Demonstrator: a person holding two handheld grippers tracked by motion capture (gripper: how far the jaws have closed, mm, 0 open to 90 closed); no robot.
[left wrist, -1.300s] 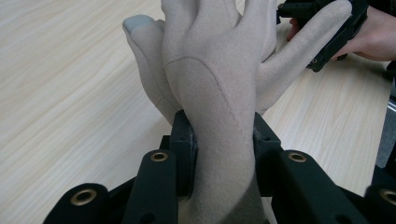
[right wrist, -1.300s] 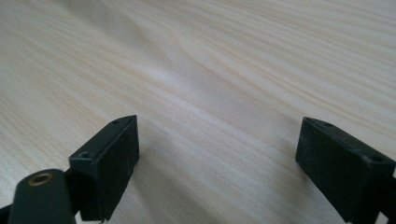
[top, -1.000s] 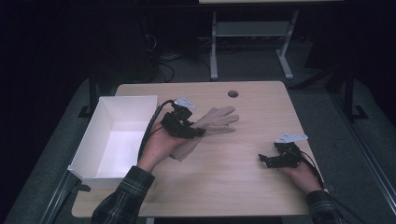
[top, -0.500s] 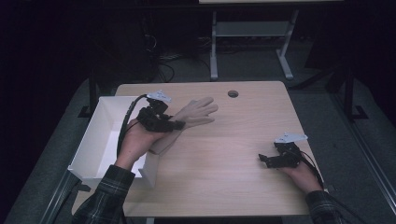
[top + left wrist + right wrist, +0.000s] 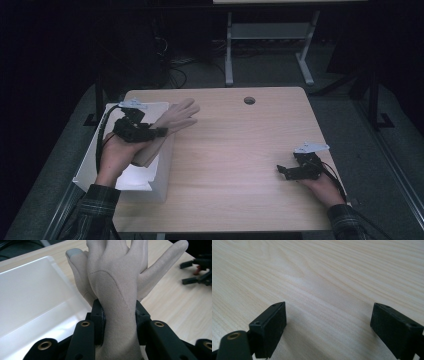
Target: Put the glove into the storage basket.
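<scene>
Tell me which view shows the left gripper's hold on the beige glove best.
The left gripper view: both black pads clamp the beige glove at its cuff, its fingers fanned beyond. The high view shows the left gripper carrying the glove over the white bin's rim. The right gripper view looks at bare table.

A light wooden bench [image 5: 235,150] carries a white open box [image 5: 159,180] along its left edge; a small round hole [image 5: 249,100] sits near the far edge.

high view: overhead, far | gripper views: close, low | shared: table [image 5: 235,165]
</scene>
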